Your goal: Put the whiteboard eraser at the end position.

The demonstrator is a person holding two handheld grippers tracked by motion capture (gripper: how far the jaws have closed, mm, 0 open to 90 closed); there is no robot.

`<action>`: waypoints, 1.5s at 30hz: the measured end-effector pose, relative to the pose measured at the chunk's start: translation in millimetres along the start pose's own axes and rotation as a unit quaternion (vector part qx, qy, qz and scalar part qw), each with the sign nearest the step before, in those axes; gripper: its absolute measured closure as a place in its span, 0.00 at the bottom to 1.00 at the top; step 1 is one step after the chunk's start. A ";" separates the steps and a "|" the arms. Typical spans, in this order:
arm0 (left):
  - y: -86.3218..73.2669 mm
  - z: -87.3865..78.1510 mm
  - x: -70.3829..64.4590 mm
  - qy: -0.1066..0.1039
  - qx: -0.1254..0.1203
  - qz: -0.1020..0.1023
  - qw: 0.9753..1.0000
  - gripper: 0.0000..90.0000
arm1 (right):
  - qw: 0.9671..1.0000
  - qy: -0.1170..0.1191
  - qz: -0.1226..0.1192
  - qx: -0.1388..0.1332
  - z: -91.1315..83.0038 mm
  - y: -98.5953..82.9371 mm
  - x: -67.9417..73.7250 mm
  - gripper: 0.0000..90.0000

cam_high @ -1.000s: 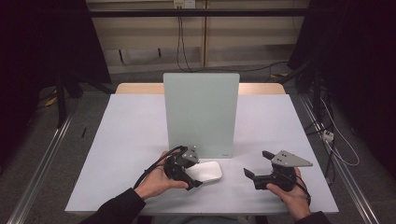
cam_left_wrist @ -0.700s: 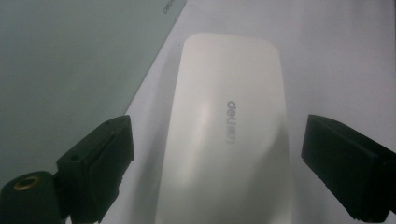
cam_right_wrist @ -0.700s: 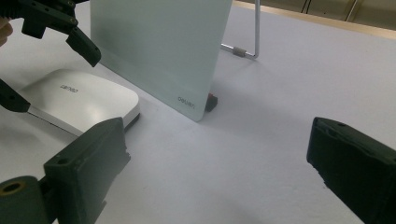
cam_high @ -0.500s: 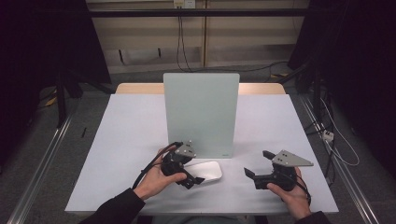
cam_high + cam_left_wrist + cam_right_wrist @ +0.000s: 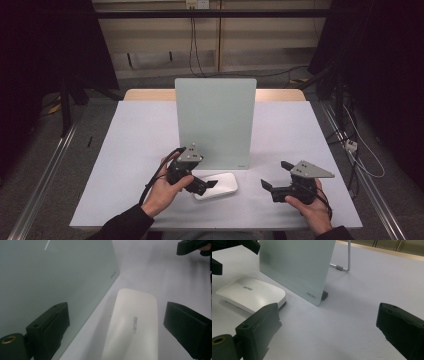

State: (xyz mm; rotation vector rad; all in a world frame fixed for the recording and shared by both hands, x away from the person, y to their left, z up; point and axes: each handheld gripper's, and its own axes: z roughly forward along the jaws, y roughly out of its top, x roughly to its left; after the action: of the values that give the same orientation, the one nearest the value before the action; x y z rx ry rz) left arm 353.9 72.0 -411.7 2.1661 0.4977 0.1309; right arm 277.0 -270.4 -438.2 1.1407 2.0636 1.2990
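White case (image 5: 216, 185) lies flat on the tabletop (image 5: 130, 145) just in front of the upright glass board (image 5: 215, 122) in the high view, with the left tool (image 5: 205, 185) angled over its near-left end and the right tool (image 5: 272, 181) held well apart to the right. Left gripper view: jaws spread, straddling the case without touching it; the case's near end is cut off by the frame. Right gripper view: jaws spread over bare tabletop, the case at far left, and a thin wire stand (image 5: 344, 262) partly hidden behind the board.

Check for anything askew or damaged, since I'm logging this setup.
Nothing stands out. The white eraser lies flat before the upright board, and the open left gripper hovers over it.
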 end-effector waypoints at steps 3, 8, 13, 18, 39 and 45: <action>0.3 -7.0 0.7 0.011 -0.015 0.000 1.000 0.07 | 1.000 -0.001 0.002 -0.001 -0.8 -0.1 -0.2 0.05; -0.1 -21.4 2.5 0.035 -0.039 -0.007 0.999 0.07 | 1.000 -0.002 0.004 -0.002 -1.3 -0.3 0.4 0.05; -1.2 -34.1 4.5 0.041 -0.059 -0.008 0.997 0.06 | 1.000 -0.004 0.005 -0.003 -2.6 -1.0 0.4 0.05; -5.5 -44.9 9.6 0.063 -0.063 -0.011 0.996 0.06 | 1.000 -0.007 0.007 -0.002 -4.5 -2.2 0.2 0.05; -46.6 -75.6 21.7 0.103 -0.073 -0.081 0.989 0.06 | 1.000 -0.017 0.016 0.005 -6.9 -4.6 -0.7 0.05; -56.5 -81.2 17.0 0.115 -0.071 -0.077 0.988 0.06 | 1.000 -0.015 0.016 0.007 -6.5 -4.7 -0.7 0.05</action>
State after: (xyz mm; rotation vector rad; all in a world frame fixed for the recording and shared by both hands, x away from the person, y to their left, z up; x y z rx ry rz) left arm 330.4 169.5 -408.9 1.9748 0.7626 0.3235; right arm 270.8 -275.4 -439.4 1.1966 2.0426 1.2764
